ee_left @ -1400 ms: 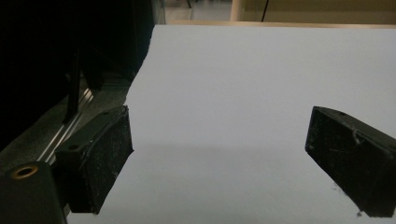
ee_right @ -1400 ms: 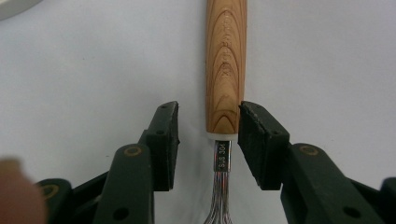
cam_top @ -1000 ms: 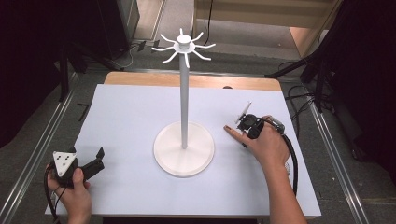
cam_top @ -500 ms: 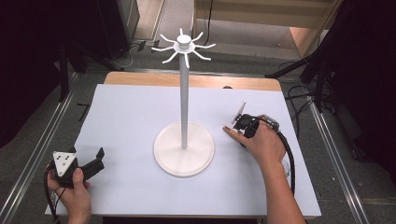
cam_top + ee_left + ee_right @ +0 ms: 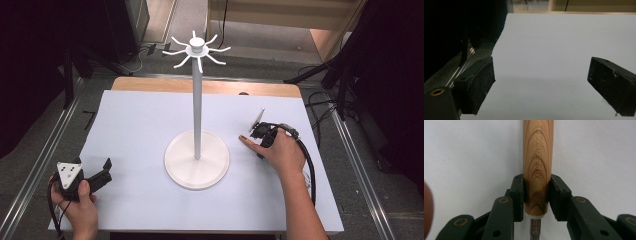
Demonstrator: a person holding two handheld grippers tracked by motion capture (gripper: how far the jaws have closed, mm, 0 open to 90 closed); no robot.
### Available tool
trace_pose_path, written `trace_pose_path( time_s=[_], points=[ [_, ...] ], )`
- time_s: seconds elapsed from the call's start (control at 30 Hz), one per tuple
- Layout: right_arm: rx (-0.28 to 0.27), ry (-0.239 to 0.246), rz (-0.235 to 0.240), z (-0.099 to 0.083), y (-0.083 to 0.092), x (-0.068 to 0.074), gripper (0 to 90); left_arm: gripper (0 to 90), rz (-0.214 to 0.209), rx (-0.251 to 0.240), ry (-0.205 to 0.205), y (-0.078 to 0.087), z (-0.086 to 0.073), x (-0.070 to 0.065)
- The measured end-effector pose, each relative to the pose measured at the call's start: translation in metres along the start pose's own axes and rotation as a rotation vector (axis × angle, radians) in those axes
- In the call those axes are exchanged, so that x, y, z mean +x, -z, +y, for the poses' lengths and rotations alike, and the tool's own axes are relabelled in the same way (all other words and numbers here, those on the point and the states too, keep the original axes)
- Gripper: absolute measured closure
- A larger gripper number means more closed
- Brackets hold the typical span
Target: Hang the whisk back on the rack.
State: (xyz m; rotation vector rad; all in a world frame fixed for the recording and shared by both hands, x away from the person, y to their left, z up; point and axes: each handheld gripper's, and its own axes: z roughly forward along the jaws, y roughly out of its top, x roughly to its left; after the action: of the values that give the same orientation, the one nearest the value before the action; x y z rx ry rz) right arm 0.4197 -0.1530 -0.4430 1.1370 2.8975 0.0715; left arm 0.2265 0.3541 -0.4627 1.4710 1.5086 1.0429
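Observation:
A white stand (image 5: 197, 100) with a round base (image 5: 196, 167) and a ring of hooks (image 5: 196, 50) on top rises from the middle of the table. My right gripper (image 5: 262, 132) lies low on the table to the right of the base, with a finger of the hand stretched toward it. In the right gripper view this gripper (image 5: 536, 192) is shut on a wooden handle (image 5: 538, 152), which points away over the white surface, with a metal neck (image 5: 535, 230) at its near end. My left gripper (image 5: 104, 170) rests at the front left, open (image 5: 544, 82) with nothing between its jaws.
A white sheet (image 5: 150, 120) covers the table, with a wooden strip (image 5: 150, 84) at its far edge. Metal rails (image 5: 40, 165) run along both sides. A black cable (image 5: 307, 160) trails from the right gripper. The table's left edge (image 5: 496, 47) lies close to the left gripper.
The right hand has turned slightly and its finger now stretches toward the stand's base. The left gripper has not moved.

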Motion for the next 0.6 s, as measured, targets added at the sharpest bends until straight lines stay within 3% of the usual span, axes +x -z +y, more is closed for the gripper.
trace_pose_path(
  time_s=[0.2, 0.4, 0.6],
  points=[
    [-0.023, 0.026, 0.006, -0.0034, 0.0, -0.0013, 69.2, 8.2, 0.001, 0.006, -0.001, 0.0, 0.0003, 0.0005],
    [-0.025, 0.009, 0.008, -0.0039, 0.0007, -0.0016, 70.0, 8.2, 0.001, 0.003, 0.0, 0.0, 0.0002, 0.0004],
    [-0.067, 0.002, 0.006, -0.0092, 0.0019, -0.0016, 70.1, 8.2, 0.002, 0.004, -0.001, -0.0002, 0.0002, 0.0001]
  ],
)
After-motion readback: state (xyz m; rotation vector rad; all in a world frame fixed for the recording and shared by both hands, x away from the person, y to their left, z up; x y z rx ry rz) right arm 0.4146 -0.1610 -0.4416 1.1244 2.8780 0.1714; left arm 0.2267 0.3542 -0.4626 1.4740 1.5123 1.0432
